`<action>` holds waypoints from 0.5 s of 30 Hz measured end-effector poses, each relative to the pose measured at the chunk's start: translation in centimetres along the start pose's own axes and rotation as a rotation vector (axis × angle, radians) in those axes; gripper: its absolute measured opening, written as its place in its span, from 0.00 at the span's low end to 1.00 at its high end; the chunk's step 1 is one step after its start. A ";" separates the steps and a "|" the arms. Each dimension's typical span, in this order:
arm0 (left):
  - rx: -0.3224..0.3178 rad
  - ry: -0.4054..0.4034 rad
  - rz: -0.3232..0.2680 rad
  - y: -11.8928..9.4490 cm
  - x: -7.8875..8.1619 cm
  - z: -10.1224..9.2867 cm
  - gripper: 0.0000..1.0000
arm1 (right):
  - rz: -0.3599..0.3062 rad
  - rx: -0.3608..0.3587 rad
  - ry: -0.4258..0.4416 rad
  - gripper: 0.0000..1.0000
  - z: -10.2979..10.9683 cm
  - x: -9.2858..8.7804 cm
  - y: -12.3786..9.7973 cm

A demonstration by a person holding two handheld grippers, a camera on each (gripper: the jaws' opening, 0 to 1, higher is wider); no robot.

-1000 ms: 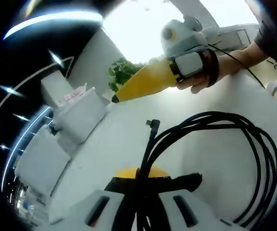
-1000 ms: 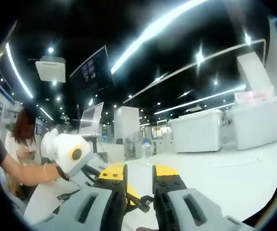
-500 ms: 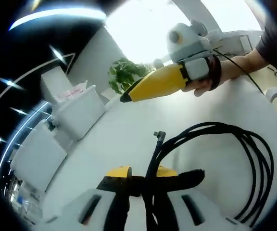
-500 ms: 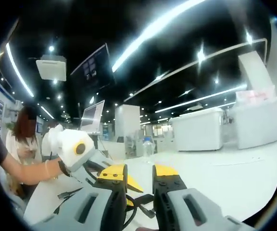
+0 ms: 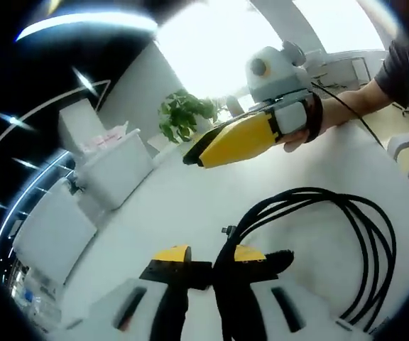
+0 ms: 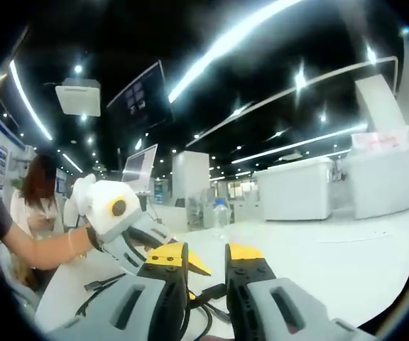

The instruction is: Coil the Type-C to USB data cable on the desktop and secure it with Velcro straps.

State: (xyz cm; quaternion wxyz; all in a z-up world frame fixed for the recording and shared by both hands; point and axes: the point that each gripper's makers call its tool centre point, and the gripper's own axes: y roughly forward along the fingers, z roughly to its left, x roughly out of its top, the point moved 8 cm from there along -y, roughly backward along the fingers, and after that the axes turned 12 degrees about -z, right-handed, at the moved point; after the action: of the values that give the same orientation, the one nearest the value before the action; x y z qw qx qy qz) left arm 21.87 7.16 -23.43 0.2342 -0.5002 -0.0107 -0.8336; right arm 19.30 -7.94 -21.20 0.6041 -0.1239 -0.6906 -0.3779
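The black data cable (image 5: 229,241) lies coiled in several loops on the white table (image 5: 155,206). Its bundled strands run between the jaws of my left gripper (image 5: 211,256), which is shut on them. A small connector (image 5: 227,229) sticks out just above the jaws, and a black Velcro strap (image 5: 279,259) juts to the right of them. My right gripper (image 5: 190,153), held by a hand (image 5: 311,124), hovers above the coil and points left. In the right gripper view, my right gripper (image 6: 204,253) stands slightly open with nothing gripped. The cable (image 6: 208,293) shows below the gap, and the left gripper (image 6: 196,268) comes in from the left.
White storage boxes (image 5: 116,167) and a green plant (image 5: 183,121) stand along the far side of the table. A person (image 6: 37,206) stands to the left, with a water bottle (image 6: 221,213) and white counters (image 6: 297,188) further back.
The right gripper has dropped and come closer over the coil. The connector end now sits nearer the left jaws. In the right gripper view the left gripper has drawn nearer.
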 end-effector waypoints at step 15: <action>0.016 0.062 0.030 -0.2 0.1 0.5 0.22 | 0.131 0.197 -0.132 0.26 2.9 -1.6 0.1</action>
State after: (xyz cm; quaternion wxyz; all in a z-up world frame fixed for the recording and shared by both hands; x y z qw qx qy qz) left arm 22.15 7.46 -23.06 0.2506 -0.4723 -0.0025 -0.8451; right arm 17.62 -5.40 -22.61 0.5900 -0.1330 -0.7530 -0.2590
